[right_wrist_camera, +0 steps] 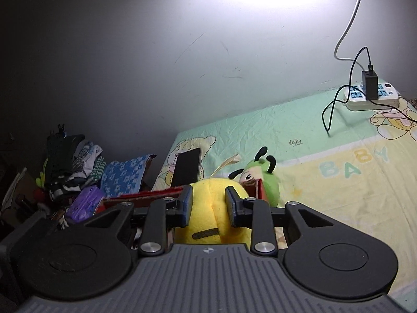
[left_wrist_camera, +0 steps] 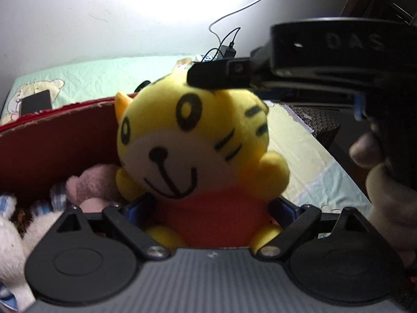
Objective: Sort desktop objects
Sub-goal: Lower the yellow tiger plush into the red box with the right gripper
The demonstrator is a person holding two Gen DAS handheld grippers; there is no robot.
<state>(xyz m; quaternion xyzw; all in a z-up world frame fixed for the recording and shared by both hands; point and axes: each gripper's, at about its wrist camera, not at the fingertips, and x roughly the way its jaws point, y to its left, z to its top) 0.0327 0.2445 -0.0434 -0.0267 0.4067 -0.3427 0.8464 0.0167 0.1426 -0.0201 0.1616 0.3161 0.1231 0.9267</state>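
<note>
The yellow tiger plush [left_wrist_camera: 192, 151] sits upright between my two claws, over the red box [left_wrist_camera: 52, 140]. My right claw [right_wrist_camera: 208, 206] has its pads pinched on the top of its head. My left claw [left_wrist_camera: 208, 208] stands spread wide around its orange belly; whether the pads press I cannot tell. At ten o'clock a black phone [right_wrist_camera: 186, 167] lies on the bed [right_wrist_camera: 338, 182]; a green plush [right_wrist_camera: 263, 180] sits at one o'clock.

A hard glare blows out the wall [right_wrist_camera: 156, 65] overhead; corners fall dark, edges bend, and near things blur.
</note>
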